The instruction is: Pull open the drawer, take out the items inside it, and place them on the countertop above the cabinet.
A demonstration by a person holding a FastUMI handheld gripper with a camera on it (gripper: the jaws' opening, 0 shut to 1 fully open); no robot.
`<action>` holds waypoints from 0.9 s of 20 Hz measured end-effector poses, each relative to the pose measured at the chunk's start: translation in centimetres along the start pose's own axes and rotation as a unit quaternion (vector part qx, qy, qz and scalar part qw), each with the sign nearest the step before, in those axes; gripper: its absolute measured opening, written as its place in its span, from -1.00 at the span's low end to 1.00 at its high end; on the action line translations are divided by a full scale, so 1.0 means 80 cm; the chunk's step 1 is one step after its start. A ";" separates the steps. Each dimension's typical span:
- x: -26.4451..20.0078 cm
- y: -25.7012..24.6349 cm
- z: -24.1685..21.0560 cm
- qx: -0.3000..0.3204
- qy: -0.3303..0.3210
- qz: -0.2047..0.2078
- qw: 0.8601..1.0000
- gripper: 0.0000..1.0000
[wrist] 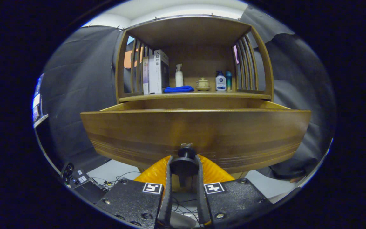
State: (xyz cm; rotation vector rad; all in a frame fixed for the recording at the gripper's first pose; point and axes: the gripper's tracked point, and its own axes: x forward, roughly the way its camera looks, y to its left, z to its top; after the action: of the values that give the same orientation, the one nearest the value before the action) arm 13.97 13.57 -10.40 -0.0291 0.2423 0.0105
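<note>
The hand-held gripper (184, 165) is clamped on the dark round knob (185, 152) of a wooden drawer (195, 133), one finger on each side. The drawer, glossy brown with a curved front, stands pulled out below the worktop (195, 95). There, books (156, 73), a blue cloth (179, 89), bottles (221, 81) and a small lidded pot (202, 84) stand.
</note>
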 end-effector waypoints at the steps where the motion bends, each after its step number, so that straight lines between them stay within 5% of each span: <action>1: -0.001 0.000 -0.001 0.001 0.000 0.000 1.000 -0.30; 11: -0.005 -0.001 -0.003 -0.006 0.001 -0.009 1.000 -0.26; 16: -0.017 -0.012 0.012 -0.008 -0.027 -0.027 0.999 0.84; 18: -0.032 -0.018 0.035 -0.027 -0.058 -0.038 0.997 0.84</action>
State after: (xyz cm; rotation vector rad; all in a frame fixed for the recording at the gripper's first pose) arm 12.20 12.24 -7.06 -0.0921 0.1236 -0.0573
